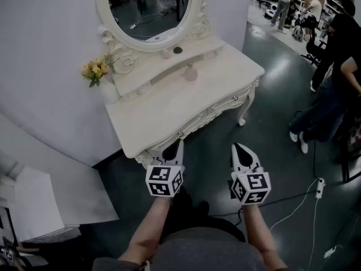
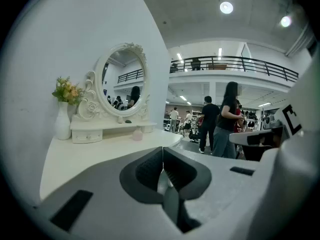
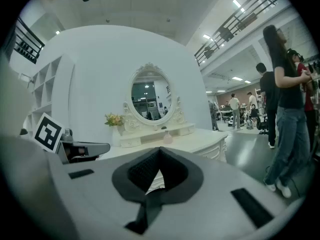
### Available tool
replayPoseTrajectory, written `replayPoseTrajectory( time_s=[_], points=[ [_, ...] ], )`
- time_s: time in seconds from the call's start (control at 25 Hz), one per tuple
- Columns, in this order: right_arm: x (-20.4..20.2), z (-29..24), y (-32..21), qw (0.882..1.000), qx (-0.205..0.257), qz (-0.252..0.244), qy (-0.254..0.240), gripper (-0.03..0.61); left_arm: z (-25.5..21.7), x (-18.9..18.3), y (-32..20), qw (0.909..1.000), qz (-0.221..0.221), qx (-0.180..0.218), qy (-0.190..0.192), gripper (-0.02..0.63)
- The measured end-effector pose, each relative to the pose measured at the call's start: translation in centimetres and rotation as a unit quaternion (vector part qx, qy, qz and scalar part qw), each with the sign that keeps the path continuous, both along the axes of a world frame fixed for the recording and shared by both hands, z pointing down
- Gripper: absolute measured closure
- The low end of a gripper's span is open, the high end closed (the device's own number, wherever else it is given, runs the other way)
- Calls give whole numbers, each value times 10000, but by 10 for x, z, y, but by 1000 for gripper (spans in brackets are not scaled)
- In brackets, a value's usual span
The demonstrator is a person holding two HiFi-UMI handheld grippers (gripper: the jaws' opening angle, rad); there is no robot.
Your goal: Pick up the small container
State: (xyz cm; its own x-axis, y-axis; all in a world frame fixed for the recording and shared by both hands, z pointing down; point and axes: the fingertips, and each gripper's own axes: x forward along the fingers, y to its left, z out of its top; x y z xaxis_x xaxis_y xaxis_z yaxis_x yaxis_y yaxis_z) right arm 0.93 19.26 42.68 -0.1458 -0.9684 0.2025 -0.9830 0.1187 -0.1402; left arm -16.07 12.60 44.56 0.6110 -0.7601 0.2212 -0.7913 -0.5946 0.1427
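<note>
- Step in hand: the approach, I'd say. Both grippers are held low in front of the table [image 1: 186, 103], short of its front edge, and nothing has been picked up.
- The left gripper [image 1: 174, 147] has its jaws pressed together with nothing between them. The right gripper [image 1: 241, 149] is the same, jaws closed and empty.
- The container [image 1: 191, 72], a small pinkish piece, stands on the tabletop towards the back, just in front of the raised shelf under the mirror [image 1: 148, 7], well apart from both grippers.
- Next move, as I judge it: one gripper must reach forward over the tabletop, spread its jaws and come round the container before closing. The vase [image 1: 108, 90] of flowers is off to the left, clear of that path.
- Hard to make out: the container is too small to tell its lid or shape. A dark little thing [image 1: 177, 50] on the shelf can't be identified. The table's far legs are hidden.
</note>
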Motion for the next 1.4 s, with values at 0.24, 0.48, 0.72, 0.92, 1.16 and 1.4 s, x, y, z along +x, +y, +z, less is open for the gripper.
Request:
replayPoseTrajectory(
  time_s=[0.24,0.48,0.72,0.92,1.16,1.4],
  points=[
    [-2,0,5,9998,46,-130,-160,575,0,0,1,10000,-85,18,8,606],
    [-3,-5,7,9996,99,-187,-161,574,-7,0,-4,9999,-135,83,26,601],
    [2,-5,9,9997,98,-164,-169,574,-9,3,-8,9999,-149,61,23,524],
    [9,-2,3,9997,70,-124,-205,574,-4,8,-19,9998,-171,-40,22,463],
    [21,2,-15,9996,59,-81,-247,574,-1,15,-47,9997,-229,-36,-39,435],
    [42,10,-45,9996,-76,-7,-257,574,1,28,-93,9994,-333,-28,-53,420]
  ],
)
